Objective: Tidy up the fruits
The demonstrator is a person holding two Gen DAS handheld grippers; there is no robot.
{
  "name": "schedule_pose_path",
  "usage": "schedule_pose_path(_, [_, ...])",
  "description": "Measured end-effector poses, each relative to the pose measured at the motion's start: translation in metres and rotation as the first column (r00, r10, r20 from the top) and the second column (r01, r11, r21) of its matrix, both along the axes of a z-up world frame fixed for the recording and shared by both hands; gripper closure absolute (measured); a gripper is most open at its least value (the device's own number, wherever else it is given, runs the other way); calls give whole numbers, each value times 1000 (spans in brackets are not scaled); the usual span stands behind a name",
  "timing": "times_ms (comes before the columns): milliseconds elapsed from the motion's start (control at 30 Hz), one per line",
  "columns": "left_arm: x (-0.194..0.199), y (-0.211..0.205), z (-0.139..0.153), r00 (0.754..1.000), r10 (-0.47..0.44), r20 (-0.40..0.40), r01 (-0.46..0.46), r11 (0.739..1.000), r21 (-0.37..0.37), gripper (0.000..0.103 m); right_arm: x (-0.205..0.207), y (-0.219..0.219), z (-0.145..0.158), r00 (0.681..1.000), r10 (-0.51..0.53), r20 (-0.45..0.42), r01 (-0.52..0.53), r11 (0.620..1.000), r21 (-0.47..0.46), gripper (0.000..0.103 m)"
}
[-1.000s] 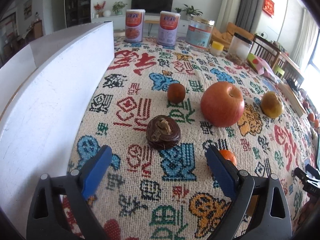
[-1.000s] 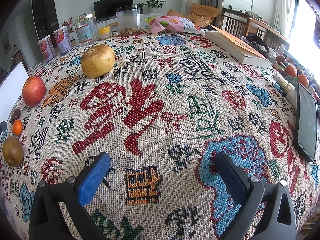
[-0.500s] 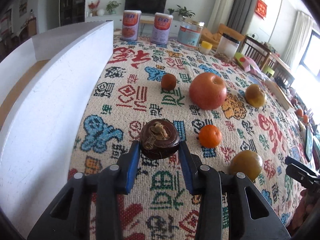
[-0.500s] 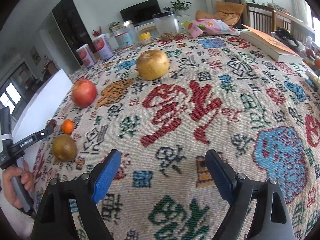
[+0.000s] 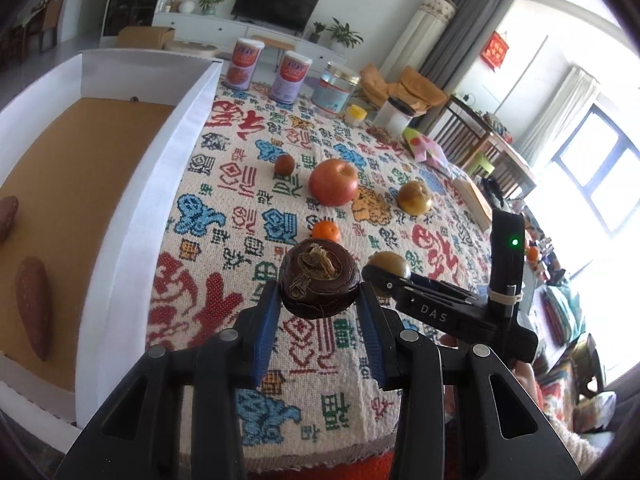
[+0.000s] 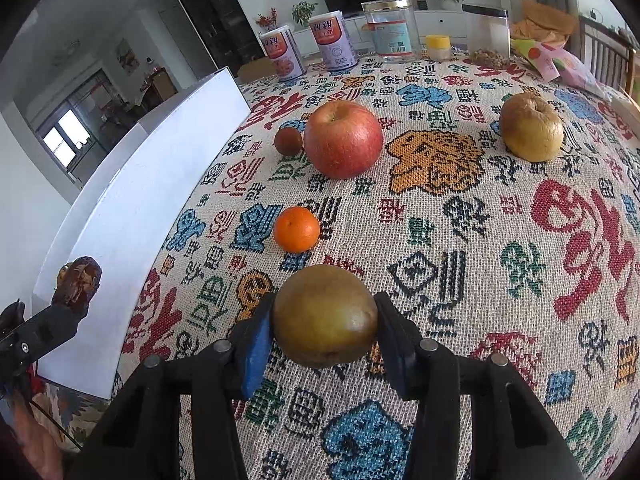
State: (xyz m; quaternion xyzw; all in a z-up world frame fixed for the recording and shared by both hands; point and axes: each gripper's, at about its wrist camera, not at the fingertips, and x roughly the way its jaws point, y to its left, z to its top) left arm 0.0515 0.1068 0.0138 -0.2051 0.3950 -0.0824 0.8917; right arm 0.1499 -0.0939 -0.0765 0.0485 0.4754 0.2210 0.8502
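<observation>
Blue-padded fingers (image 5: 267, 332) of the left gripper (image 5: 318, 322) clamp a dark brown wrinkled fruit (image 5: 319, 283), lifted above the patterned tabletop (image 5: 224, 240) beside the white box (image 5: 160, 184), where two reddish-brown fruits (image 5: 34, 312) lie. The right gripper (image 6: 324, 346) has just been closing, and its pads now press both sides of a greenish-brown round fruit (image 6: 325, 316). On the cloth rest a small orange (image 6: 296, 229), a red apple (image 6: 342, 139), a small brown fruit (image 6: 288, 141) and a yellowish apple (image 6: 531, 127).
</observation>
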Motion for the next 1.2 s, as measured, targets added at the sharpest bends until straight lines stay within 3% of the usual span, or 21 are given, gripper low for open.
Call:
schedule_pose_path(167, [-24,36,60,994,14,104,-9,999,-49,64,-16,15,65,996,68,59,-74,990,122,55])
schedule_pose_path(267, [-30,79,77,982,133,137,-138,990,28,64,-22,62,108,979,173,104,-192,960,205,55])
schedule_pose_path(367, [-31,126,64,954,281,99,-294,945,144,64,-28,129,129,944,310,118,-330,910,252,55])
schedule_pose_path(500, [-27,177,19,909,417,-19,-404,889,214,64,-44,218,115,894,440,84,-448,866,223,55])
schedule_pose_path(633, [-31,198,-14,860,505,-76,-468,838,282,63,-58,279,83,848,529,15,-525,837,157,54])
schedule_pose_path(733, [-34,209,-28,835,538,-114,-490,823,288,62,-58,298,67,845,535,-12,-530,840,114,53])
schedule_pose_path(800, [-36,207,-29,825,555,-107,-501,806,315,51,-55,299,64,853,522,-10,-517,847,123,51])
schedule_pose_path(833, [-40,205,-26,821,563,-93,-510,797,324,38,-53,296,66,857,516,-6,-510,849,135,44])
schedule_pose_path(867, [-41,201,-22,819,570,-68,-520,788,330,31,-51,290,70,864,503,7,-498,854,149,37])
schedule_pose_path(933, [-44,188,-10,824,566,-3,-533,779,331,18,-49,271,82,879,473,58,-476,863,169,31])
schedule_pose_path(1000, [-44,168,3,843,535,55,-521,789,325,15,-50,243,95,897,426,122,-441,883,158,26])
schedule_pose_path(1133, [-35,114,24,904,402,141,-427,857,289,7,-50,162,100,924,302,236,-326,943,68,2])
schedule_pose_path(1200, [-27,81,26,932,322,165,-358,892,277,5,-43,115,90,937,231,262,-238,971,-7,0])
